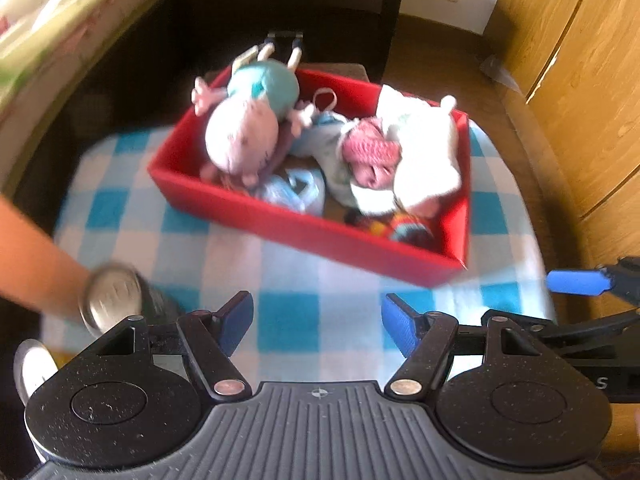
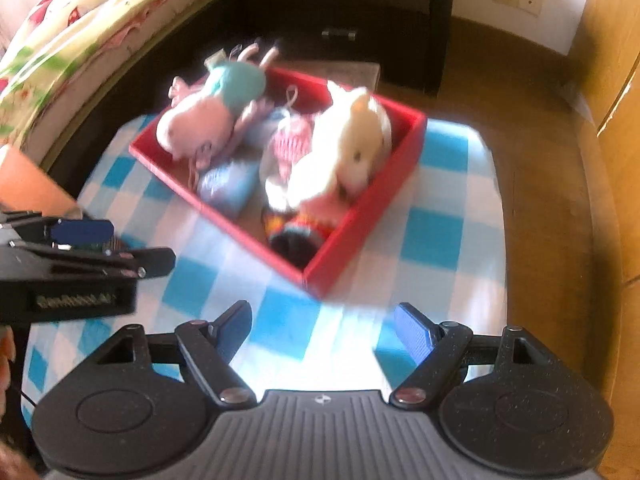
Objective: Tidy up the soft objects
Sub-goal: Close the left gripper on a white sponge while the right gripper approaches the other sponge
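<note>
A red box (image 1: 280,228) (image 2: 360,216) stands on a blue-and-white checked cloth (image 1: 288,312) (image 2: 432,240). Inside it lie a pink pig plush in a teal dress (image 1: 256,120) (image 2: 208,116), a white plush (image 1: 424,152) (image 2: 352,144), a pink knitted item (image 1: 370,152) (image 2: 292,140), a pale blue packet (image 1: 296,192) (image 2: 228,184) and a dark multicoloured toy (image 1: 400,228) (image 2: 296,236). My left gripper (image 1: 318,318) (image 2: 80,232) hovers open over the cloth in front of the box, with nothing between its fingers. My right gripper (image 2: 324,326) (image 1: 580,282) is open and holds nothing, near the box's front corner.
A person's forearm with a wristwatch (image 1: 112,296) comes in from the left. A bed with a floral cover (image 2: 80,32) lies at the back left, a dark drawer unit (image 2: 340,12) behind the box, a wooden wardrobe (image 1: 580,80) on the right, and wooden floor (image 2: 540,200) around the cloth.
</note>
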Demonstrator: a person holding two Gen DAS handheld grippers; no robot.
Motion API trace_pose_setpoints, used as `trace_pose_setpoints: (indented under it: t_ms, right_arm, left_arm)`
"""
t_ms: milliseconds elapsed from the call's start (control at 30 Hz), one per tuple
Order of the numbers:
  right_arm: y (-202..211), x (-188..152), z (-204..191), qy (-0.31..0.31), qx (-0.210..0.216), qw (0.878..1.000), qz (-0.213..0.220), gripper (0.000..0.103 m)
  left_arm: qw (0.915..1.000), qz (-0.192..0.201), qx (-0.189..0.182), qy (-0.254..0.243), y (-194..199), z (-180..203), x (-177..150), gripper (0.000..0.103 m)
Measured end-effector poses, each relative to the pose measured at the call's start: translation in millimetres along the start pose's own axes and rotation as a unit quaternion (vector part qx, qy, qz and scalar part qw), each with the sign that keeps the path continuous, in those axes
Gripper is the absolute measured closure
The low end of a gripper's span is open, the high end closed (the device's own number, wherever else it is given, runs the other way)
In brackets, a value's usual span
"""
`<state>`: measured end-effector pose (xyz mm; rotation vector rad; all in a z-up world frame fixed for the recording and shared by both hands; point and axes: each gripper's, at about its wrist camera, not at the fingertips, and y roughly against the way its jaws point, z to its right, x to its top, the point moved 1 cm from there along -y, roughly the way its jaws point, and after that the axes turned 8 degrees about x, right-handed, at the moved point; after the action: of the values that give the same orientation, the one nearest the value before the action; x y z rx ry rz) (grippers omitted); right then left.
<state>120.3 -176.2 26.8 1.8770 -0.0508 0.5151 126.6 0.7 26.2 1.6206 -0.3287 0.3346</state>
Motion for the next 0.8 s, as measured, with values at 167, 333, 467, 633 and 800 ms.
trace_pose_setpoints:
  t_ms: [167, 333, 467, 633, 800]
  right_arm:
    - [0, -25, 6, 0.006, 0.001, 1.000, -0.017, 0.046]
    - [1, -46, 11, 0.009, 0.006, 1.000, -0.026, 0.046]
    - [5, -58, 17, 0.004, 0.008, 1.000, -0.026, 0.046]
    - [15, -71, 30, 0.007, 0.013, 1.000, -0.027, 0.046]
    - [27, -89, 51, -0.001, 0.015, 1.000, -0.021, 0.045]
  left_arm:
    - [0.9983, -0.030, -0.040, 0.028, -4, 10, -35, 0.035]
    - [0.9970, -0.045, -0.045, 0.044, -6, 23, -59, 0.036]
    - [0.9944, -0.048, -0.053, 0.078, -3, 30, -71, 0.038]
    - [0.9920, -0.053, -0.052, 0.102, -2, 48, -90, 0.038]
    - [0.9889, -0.062, -0.043, 0.128, -8, 70, -104, 0.038]
